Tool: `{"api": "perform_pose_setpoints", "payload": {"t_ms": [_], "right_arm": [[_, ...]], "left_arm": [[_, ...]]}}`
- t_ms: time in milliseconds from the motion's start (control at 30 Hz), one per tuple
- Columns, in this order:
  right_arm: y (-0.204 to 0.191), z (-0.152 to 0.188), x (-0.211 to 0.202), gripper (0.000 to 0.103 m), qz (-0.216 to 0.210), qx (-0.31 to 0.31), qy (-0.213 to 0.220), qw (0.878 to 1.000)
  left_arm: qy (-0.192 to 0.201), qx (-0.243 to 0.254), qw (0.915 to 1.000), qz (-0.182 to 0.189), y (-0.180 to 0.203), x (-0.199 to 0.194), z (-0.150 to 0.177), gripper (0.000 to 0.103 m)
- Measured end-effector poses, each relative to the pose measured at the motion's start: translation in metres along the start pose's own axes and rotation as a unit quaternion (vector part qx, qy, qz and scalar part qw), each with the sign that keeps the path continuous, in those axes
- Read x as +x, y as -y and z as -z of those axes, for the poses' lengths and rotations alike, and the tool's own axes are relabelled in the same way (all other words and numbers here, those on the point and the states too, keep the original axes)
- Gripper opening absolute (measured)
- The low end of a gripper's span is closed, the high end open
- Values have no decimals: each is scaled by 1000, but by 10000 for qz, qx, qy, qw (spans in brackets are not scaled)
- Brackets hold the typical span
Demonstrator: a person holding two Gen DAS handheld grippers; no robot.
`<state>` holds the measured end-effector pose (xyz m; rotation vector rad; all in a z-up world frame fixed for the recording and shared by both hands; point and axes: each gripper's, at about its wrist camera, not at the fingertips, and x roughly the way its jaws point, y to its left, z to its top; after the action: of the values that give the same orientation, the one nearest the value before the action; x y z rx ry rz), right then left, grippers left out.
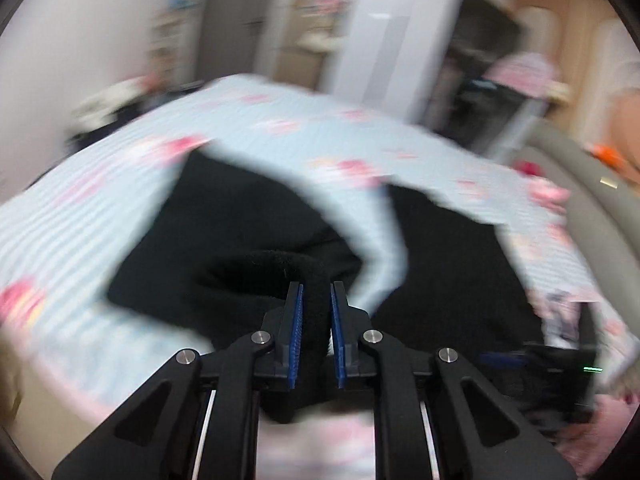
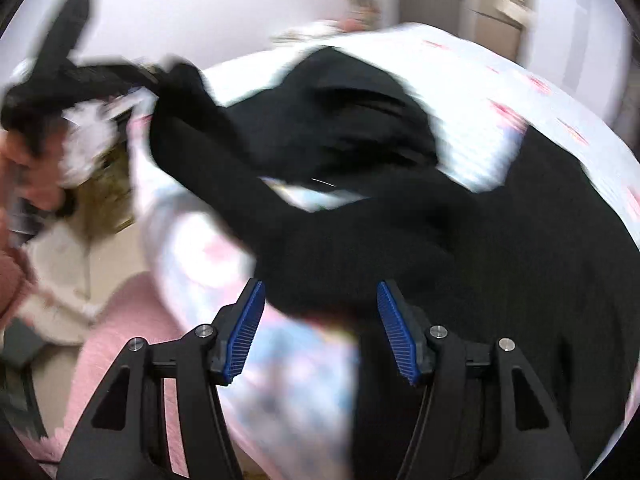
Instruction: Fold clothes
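A black garment (image 1: 240,216) lies spread on a bed with a light blue, pink-flowered sheet (image 1: 80,208). My left gripper (image 1: 316,300) is shut on a raised fold of the black fabric, which fills the gap between its blue pads. In the right wrist view the garment (image 2: 480,240) covers the sheet (image 2: 500,92), and one long black part stretches up-left to the left gripper (image 2: 158,76), held by a hand (image 2: 24,168). My right gripper (image 2: 320,292) stands open over the garment's near edge; its pads press on nothing. Both views are blurred.
A pink rug (image 2: 120,320) and pale floor lie beside the bed at the lower left. A grey curved edge (image 1: 580,184) borders the bed on the right, with a dark device showing a green light (image 1: 560,364) near it. White wardrobe doors (image 1: 380,40) stand behind.
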<state>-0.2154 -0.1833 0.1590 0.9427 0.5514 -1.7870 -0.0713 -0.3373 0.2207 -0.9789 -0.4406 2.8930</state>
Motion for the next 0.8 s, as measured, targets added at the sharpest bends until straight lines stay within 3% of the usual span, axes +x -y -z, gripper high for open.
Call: {"api": "perform_pose_setpoints", "payload": {"t_ms": [67,133,200,267,367,433,700,800], "right_arm": [[38,16,-13,60,435,583,6,9974],[85,39,-38,60,878,1282,75,9878],[125,60,-59,60,1167,1921,140,9743],[158,81,-79,60,1345,2482,210,9591],[194,111,-105,60,1661,2988,209,9395],[208,126,-114,63,1625,3135,173,9354],[214,122,-89,81,245,2853,263,9578],[213,118,-60,83,69,2733,-4,9619]], "left_arm": [[-16,324,9958,852,65,23,-9,14],[-130,577,9831,1733,136,52,-11,14],[-532,639,9614,2623,209,88,2,15],[-1091,654,9344,3327,269,122,19,31],[-1595,815,9259,3325,322,150,43,54],[-1622,877,9288,3216,320,149,54,68],[-1397,30,9601,2424,191,131,99,69],[-1450,-415,9661,2093,149,124,119,69]]}}
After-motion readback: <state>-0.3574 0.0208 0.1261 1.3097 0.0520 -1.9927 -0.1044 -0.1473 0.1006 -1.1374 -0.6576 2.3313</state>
